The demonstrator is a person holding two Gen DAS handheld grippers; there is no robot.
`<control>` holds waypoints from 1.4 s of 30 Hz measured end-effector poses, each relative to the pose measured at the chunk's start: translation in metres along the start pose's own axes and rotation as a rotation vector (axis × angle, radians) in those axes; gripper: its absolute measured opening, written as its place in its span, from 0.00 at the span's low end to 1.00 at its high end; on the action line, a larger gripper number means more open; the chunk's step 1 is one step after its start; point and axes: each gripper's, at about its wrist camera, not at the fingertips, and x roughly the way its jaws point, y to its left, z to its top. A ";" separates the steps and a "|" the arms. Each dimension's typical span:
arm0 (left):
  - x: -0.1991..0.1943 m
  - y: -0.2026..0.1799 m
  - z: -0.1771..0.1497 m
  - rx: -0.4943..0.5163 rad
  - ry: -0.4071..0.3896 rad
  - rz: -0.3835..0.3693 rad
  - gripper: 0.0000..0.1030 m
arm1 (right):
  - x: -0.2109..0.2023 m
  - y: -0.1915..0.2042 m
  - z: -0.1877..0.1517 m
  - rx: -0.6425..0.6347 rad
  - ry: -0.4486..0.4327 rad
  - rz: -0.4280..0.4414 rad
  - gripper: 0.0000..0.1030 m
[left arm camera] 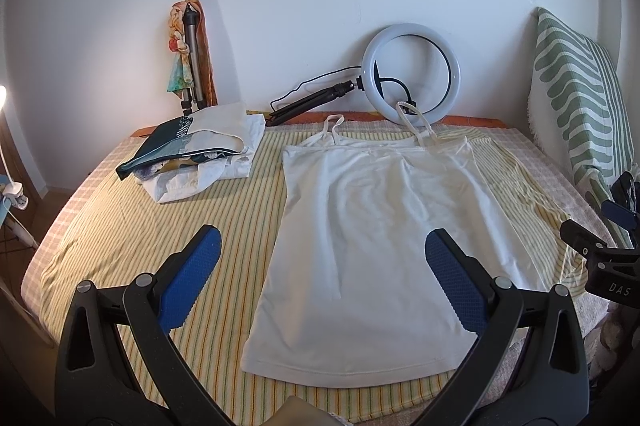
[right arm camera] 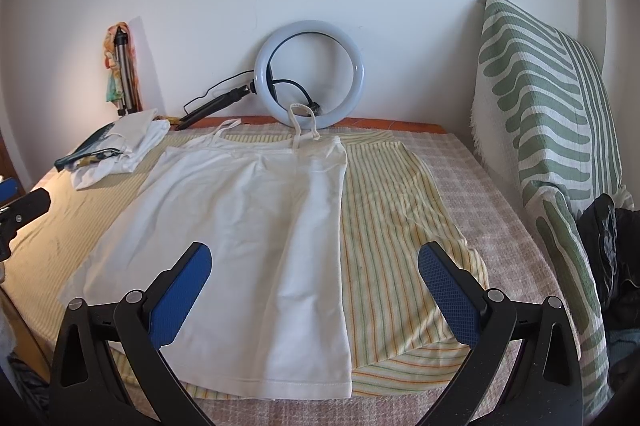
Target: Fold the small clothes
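Both tongs wide, empty: left gripper (left arm camera: 322, 282), right gripper (right arm camera: 314, 290) above hem at 6 o'clock. Top (left arm camera: 372, 250) flat, unfolded. Next, I'd pinch a side edge, fold across.

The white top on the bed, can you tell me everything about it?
The white camisole top is thin, soft-looking fabric with two narrow shoulder straps and a stitched bottom hem. It lies spread flat and unfolded, lightly wrinkled, straps toward the wall, on a striped yellow towel. Nothing grips it.

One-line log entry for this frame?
stage: pre-fold | white camisole: flat on striped cloth | left gripper: open | right gripper: open
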 end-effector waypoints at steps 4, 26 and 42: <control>0.001 0.001 0.000 0.001 0.001 0.001 1.00 | 0.000 0.000 -0.001 0.000 -0.001 -0.001 1.00; 0.001 0.005 -0.002 -0.002 0.000 0.004 1.00 | 0.001 0.000 0.000 0.001 0.003 0.000 1.00; 0.005 0.017 -0.006 -0.017 0.014 0.020 1.00 | 0.005 0.013 0.005 -0.003 0.011 0.027 1.00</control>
